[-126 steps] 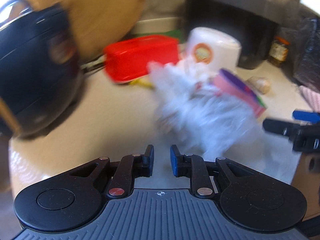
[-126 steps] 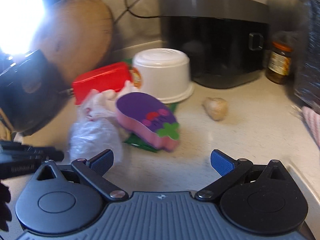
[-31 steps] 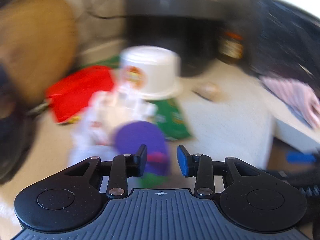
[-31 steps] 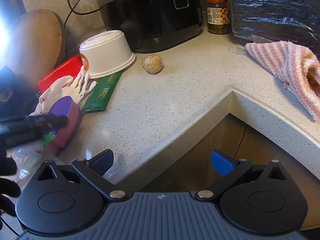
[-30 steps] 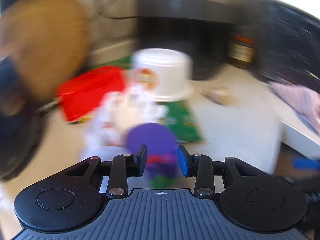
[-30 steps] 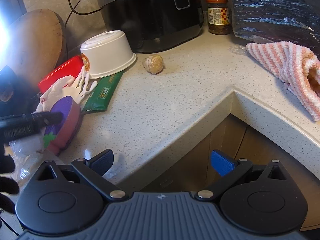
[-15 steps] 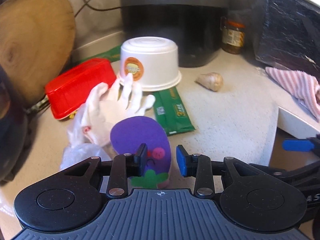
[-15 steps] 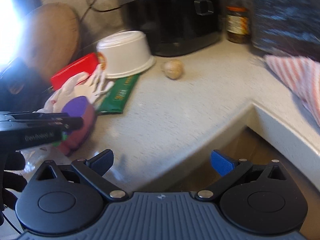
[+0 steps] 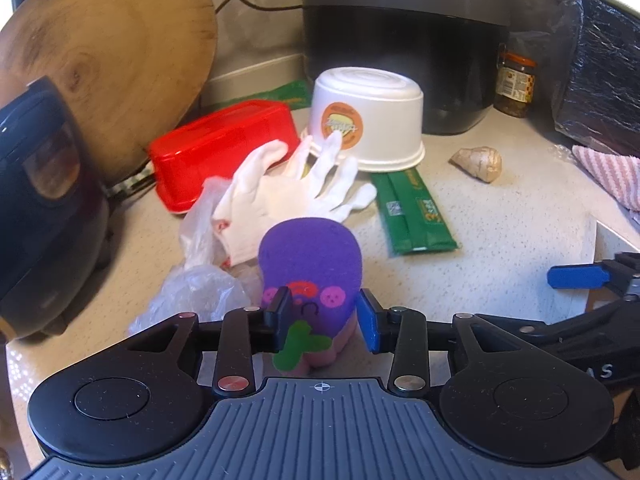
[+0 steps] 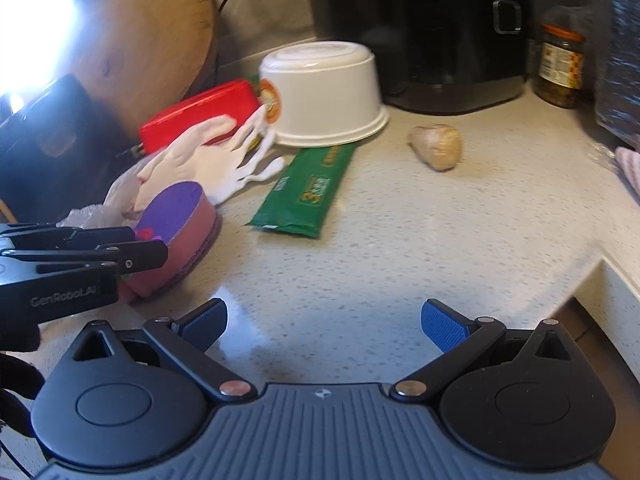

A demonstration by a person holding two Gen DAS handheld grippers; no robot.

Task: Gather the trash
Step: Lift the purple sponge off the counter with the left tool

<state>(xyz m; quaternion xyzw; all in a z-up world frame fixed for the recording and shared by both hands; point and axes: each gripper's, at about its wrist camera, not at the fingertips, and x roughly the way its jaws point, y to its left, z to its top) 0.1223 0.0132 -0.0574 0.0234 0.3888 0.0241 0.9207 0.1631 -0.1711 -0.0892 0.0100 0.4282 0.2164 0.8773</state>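
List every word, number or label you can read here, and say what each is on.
"GenRobot.AI": side of the left gripper, seen from the right wrist.
"3": green packet; its other print is too blurred.
"AS": right gripper's body, seen from the left wrist; the rest is cut off.
Round sticker on the white bowl: unreadable.
Jar label: unreadable.

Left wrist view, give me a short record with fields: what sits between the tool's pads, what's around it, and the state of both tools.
between pads: purple sponge, lying on the counter
left tool: jaws opening, sponge between them, right pad clear of it
right tool: open, nothing between its pads
behind sponge: white glove, clear plastic bag
further back: red container, upturned white bowl
right of sponge: green packet
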